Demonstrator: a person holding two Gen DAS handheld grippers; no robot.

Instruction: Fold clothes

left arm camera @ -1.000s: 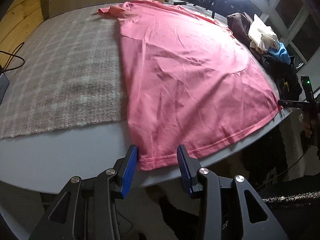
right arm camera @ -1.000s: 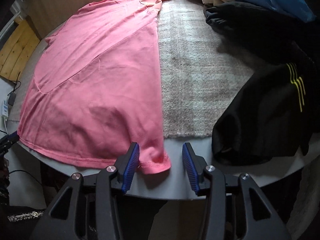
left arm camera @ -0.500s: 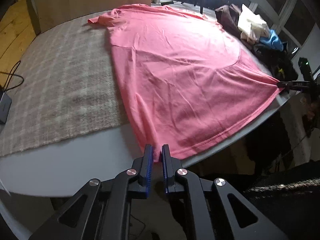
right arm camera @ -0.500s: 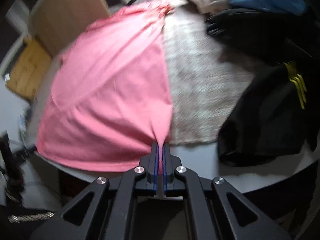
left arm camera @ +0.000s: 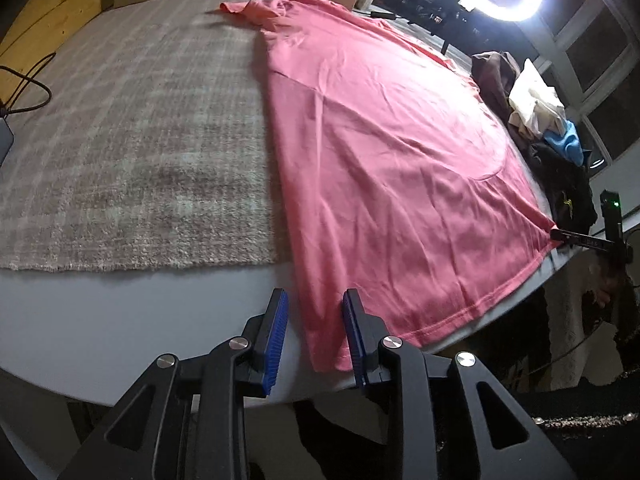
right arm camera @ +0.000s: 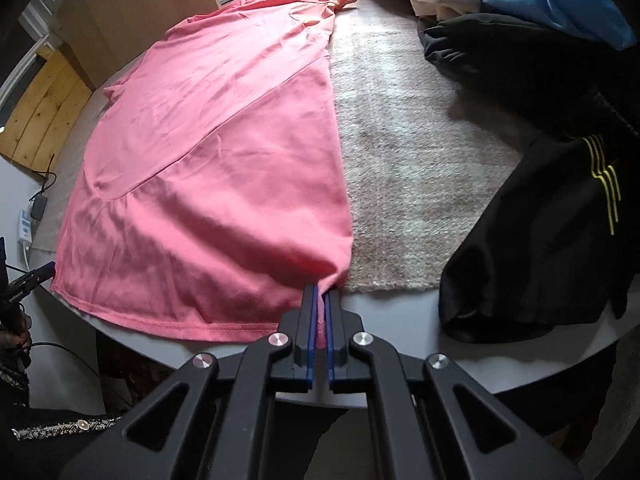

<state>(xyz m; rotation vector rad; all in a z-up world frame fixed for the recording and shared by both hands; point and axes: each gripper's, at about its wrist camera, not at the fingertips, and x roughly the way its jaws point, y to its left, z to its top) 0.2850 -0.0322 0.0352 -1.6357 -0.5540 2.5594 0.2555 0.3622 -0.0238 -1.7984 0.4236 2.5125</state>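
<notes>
**Pink T-shirt spread flat, held at one hem corner**

The left gripper (left arm camera: 314,330) stands open, straddling the hem's left corner without pinching. The pink T-shirt (left arm camera: 384,168) lies flat across the rug (left arm camera: 132,152). The right gripper (right arm camera: 319,312) clamps the opposite corner, keeping the hem taut.

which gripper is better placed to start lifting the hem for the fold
Right. The right gripper is shut on the pink shirt at its hem corner; the left gripper is open, straddling the other corner without gripping.
</notes>
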